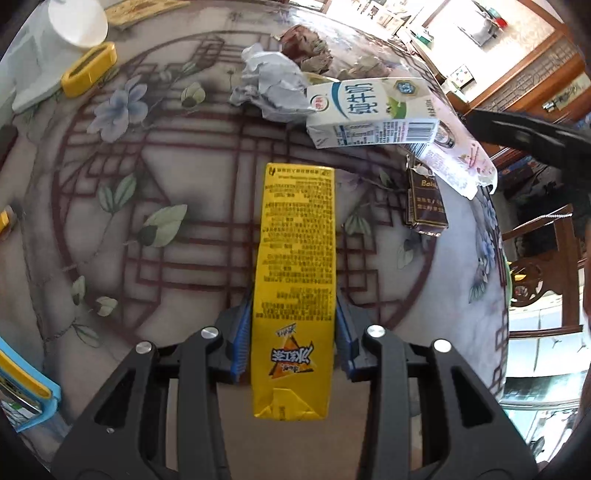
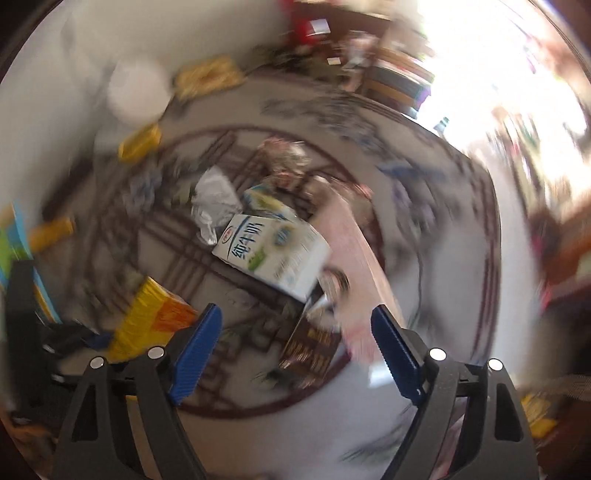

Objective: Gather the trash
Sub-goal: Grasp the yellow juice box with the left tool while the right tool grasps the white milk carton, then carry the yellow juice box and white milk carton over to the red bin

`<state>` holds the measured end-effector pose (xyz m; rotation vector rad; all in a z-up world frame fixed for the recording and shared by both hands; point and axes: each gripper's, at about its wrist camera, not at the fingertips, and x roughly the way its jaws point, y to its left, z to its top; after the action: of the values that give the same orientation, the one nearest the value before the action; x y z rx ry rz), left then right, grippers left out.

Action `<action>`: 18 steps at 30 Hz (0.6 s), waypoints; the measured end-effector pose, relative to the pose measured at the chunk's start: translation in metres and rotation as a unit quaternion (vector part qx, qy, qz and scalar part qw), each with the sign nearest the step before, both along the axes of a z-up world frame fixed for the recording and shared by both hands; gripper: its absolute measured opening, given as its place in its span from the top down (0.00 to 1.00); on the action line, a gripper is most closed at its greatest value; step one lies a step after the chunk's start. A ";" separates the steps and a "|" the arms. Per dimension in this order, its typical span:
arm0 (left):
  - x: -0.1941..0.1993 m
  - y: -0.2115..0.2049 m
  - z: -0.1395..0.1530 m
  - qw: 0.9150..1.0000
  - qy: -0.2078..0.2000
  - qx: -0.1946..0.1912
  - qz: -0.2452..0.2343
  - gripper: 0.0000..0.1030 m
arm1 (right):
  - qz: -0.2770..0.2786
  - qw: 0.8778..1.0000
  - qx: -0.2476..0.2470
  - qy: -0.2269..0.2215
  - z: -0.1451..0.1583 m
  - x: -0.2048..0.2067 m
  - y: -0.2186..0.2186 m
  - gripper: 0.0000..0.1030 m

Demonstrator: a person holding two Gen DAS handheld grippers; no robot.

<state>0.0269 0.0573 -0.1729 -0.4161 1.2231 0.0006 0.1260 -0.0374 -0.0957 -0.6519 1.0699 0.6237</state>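
My left gripper (image 1: 293,314) is shut on a yellow drink carton (image 1: 295,266), held above the round patterned table (image 1: 155,177). The carton also shows at the lower left of the blurred right wrist view (image 2: 147,321). My right gripper (image 2: 297,314) is open and empty above the table. Beyond it lie a white milk carton (image 2: 273,254), a brown packet (image 2: 310,350), a pink wrapper (image 2: 362,266) and crumpled white paper (image 2: 212,199). In the left wrist view the milk carton (image 1: 373,110), crumpled paper (image 1: 269,85), brown packet (image 1: 424,203) and pink wrapper (image 1: 454,162) lie ahead.
A white cup (image 1: 74,22) and a yellow holder (image 1: 88,68) stand at the far left. A brown crumpled wrapper (image 1: 306,48) lies at the back. A blue and yellow box (image 1: 26,384) sits at the near left edge. Wooden chairs (image 1: 543,266) stand right of the table.
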 end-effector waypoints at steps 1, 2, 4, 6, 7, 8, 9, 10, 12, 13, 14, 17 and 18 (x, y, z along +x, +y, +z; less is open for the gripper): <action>0.000 0.000 -0.001 1.000 0.001 -0.004 0.002 0.64 | 0.033 0.999 -0.035 -0.013 -0.007 0.003 0.015 0.22; -0.001 0.003 -0.002 1.000 0.001 -0.008 0.004 0.64 | 0.055 0.997 -0.057 -0.018 -0.012 0.006 0.023 0.20; -0.001 0.005 -0.008 1.000 0.007 -0.019 0.012 0.64 | 0.094 0.991 -0.096 -0.016 -0.026 0.010 0.037 0.13; 0.000 0.009 -0.013 0.999 0.013 -0.028 0.018 0.64 | 0.126 0.982 -0.139 -0.021 -0.042 0.012 0.047 0.13; -0.001 0.011 -0.016 0.999 0.015 -0.034 0.023 0.64 | 0.143 0.977 -0.158 -0.025 -0.052 0.012 0.052 0.13; -0.001 0.013 -0.017 0.999 0.016 -0.035 0.027 0.63 | 0.153 0.974 -0.168 -0.022 -0.060 0.012 0.055 0.15; -0.001 0.014 -0.017 0.999 0.017 -0.034 0.030 0.59 | 0.157 0.972 -0.172 -0.014 -0.065 0.012 0.056 0.20; -0.001 0.016 -0.019 0.999 0.020 -0.031 0.035 0.57 | 0.159 0.971 -0.178 -0.007 -0.072 0.012 0.056 0.25; -0.003 0.020 -0.021 0.998 0.022 -0.036 0.046 0.55 | 0.160 0.973 -0.167 0.007 -0.075 0.009 0.052 0.38; -0.003 0.022 -0.020 0.998 0.021 -0.036 0.052 0.55 | 0.157 0.975 -0.155 0.013 -0.073 0.008 0.049 0.39; -0.003 0.024 -0.019 0.998 0.019 -0.034 0.057 0.55 | 0.153 0.978 -0.141 0.016 -0.071 0.006 0.044 0.41; -0.002 0.029 -0.013 0.997 0.003 -0.034 0.069 0.55 | 0.127 0.987 -0.093 0.035 -0.061 0.002 0.026 0.42; -0.001 0.031 -0.011 0.997 -0.002 -0.034 0.074 0.55 | 0.118 0.989 -0.079 0.044 -0.057 0.001 0.022 0.42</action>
<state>0.0257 0.0887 -0.1842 -0.5646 1.1887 0.0854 0.1272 -0.0151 -0.1528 -0.9059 1.1414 0.7835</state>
